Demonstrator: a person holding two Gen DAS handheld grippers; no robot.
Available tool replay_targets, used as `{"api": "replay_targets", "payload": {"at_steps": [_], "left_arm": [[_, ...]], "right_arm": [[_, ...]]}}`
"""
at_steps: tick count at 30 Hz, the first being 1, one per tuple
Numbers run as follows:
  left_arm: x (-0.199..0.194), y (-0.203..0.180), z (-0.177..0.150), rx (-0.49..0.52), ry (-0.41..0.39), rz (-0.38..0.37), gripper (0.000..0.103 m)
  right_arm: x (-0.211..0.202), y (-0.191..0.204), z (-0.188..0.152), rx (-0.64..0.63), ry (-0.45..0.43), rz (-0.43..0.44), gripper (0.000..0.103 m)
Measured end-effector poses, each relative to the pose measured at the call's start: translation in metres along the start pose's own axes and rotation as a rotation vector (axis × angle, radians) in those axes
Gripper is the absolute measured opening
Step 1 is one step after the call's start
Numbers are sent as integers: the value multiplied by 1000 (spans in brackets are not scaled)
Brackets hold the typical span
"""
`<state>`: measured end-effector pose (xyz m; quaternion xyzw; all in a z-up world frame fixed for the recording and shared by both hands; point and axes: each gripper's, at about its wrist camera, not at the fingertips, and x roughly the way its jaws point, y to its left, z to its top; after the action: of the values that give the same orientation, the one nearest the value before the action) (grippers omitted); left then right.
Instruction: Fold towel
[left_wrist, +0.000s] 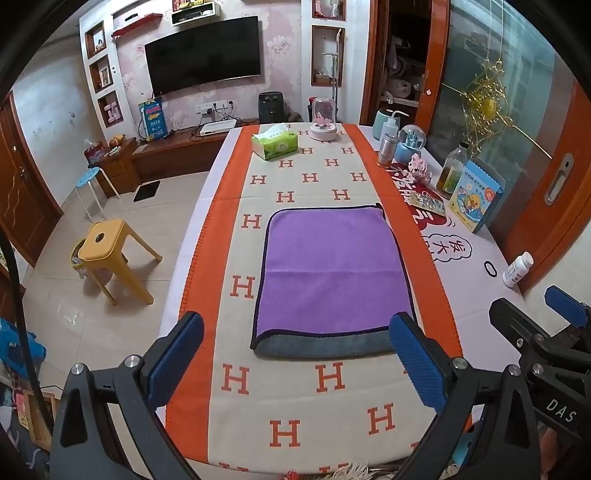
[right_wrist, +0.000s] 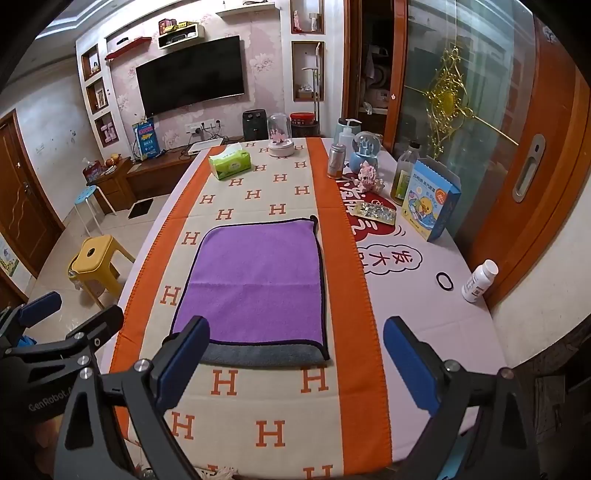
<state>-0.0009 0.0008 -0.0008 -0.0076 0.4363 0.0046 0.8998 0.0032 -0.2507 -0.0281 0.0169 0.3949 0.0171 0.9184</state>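
Bench (left_wrist: 325, 384): your purple towel (left_wrist: 332, 273) lies flat on it.
Left claw (left_wrist: 295, 365): wide open, empty.
Right claw (right_wrist: 295, 365): wide open, empty.

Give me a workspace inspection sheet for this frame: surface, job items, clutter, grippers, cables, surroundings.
Surface: table under an orange-bordered H-pattern runner.
Job's things: purple towel lies flat on the runner, grey underside showing along the near edge.
Clutter: tissue box, glass dome ornament, blue duck box, white pill bottle, black hair tie.
Grippers: left gripper open, holding nothing; right gripper open, holding nothing; both short of the towel's near edge.
Cables: wires at the wall sockets by the TV unit.
Surroundings: TV, yellow stool, blue stool.
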Motion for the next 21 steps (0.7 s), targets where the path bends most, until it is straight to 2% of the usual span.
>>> {"api": "replay_targets", "payload": {"at_steps": [21], "left_arm": [[4,-3,-4,0,6,0,100]], "right_arm": [[-4,-1,0,1,-6,1,96]]}}
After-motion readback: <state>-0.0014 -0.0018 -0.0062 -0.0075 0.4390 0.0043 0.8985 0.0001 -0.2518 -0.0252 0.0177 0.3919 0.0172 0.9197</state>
